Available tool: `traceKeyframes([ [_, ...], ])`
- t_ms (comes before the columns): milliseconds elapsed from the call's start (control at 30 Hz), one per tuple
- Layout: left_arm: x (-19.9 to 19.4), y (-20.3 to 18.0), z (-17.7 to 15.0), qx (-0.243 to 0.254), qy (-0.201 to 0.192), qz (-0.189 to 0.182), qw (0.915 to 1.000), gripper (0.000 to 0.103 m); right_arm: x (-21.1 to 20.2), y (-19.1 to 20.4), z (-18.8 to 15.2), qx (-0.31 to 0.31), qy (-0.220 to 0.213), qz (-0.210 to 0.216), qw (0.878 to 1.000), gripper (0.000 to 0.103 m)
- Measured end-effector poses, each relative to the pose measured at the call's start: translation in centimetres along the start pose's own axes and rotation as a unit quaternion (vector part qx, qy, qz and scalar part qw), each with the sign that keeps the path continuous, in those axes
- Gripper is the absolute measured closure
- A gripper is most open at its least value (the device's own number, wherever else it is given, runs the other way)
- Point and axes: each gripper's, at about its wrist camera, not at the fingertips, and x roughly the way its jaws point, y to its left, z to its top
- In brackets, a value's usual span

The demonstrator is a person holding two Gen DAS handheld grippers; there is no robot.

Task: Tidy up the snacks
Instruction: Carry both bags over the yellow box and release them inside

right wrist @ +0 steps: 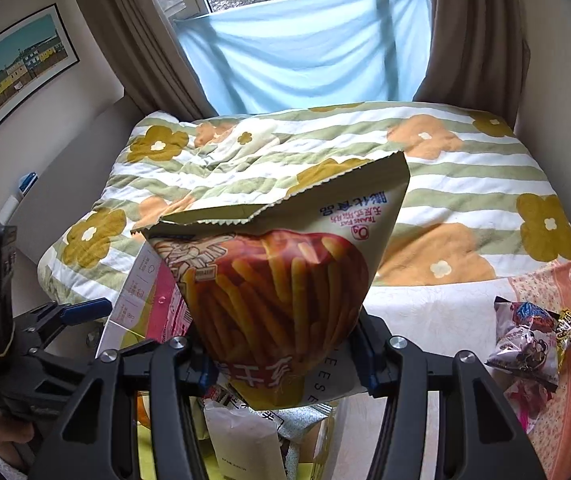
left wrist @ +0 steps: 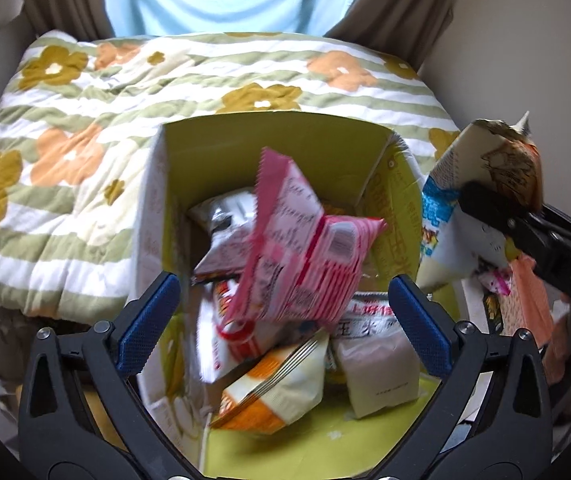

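Note:
An open cardboard box point(left wrist: 213, 148) with a yellow-green inside stands against the bed and holds several snack packets. A pink packet point(left wrist: 305, 248), blurred, is in the air over the box, just beyond my left gripper point(left wrist: 285, 312), which is open with nothing between its blue pads. My right gripper point(right wrist: 285, 368) is shut on a large bag of fry-shaped snacks point(right wrist: 285, 272) and holds it upright above the box. That bag also shows at the right of the left wrist view point(left wrist: 481, 196). The left gripper shows at the left of the right wrist view point(right wrist: 65, 312).
A bed with a flower-patterned quilt point(right wrist: 465, 184) lies behind the box. A few small snack packets point(right wrist: 533, 336) lie on a white and orange cloth point(right wrist: 437, 312) at the right. Curtains and a blue sheet point(right wrist: 309, 40) hang at the window beyond.

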Motion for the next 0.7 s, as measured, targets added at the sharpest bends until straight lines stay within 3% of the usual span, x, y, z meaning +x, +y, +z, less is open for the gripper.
traceKeyframes([
  [300,-1.3,2.8,-1.3,-0.043,-0.013,0.009,0.9990,0.000,2.5,1.3,0.9,-0.034,0.029,0.014,0.999,0.051],
  [367,-1.6,3.2,-1.5,-0.047,-0.017,0.015,0.9986,0.000,3.0,1.7,1.2,-0.044,0.026,0.002,0.999,0.040],
  [433,-1.9,3.6,-1.7,-0.054,-0.019,0.018,0.9982,0.000,3.0,2.2,1.4,-0.055,0.013,-0.002,0.998,0.010],
  [700,-2.3,4.0,-2.5,-0.062,-0.018,0.015,0.9978,0.000,2.0,2.5,0.9,-0.056,-0.006,-0.001,0.998,0.009],
])
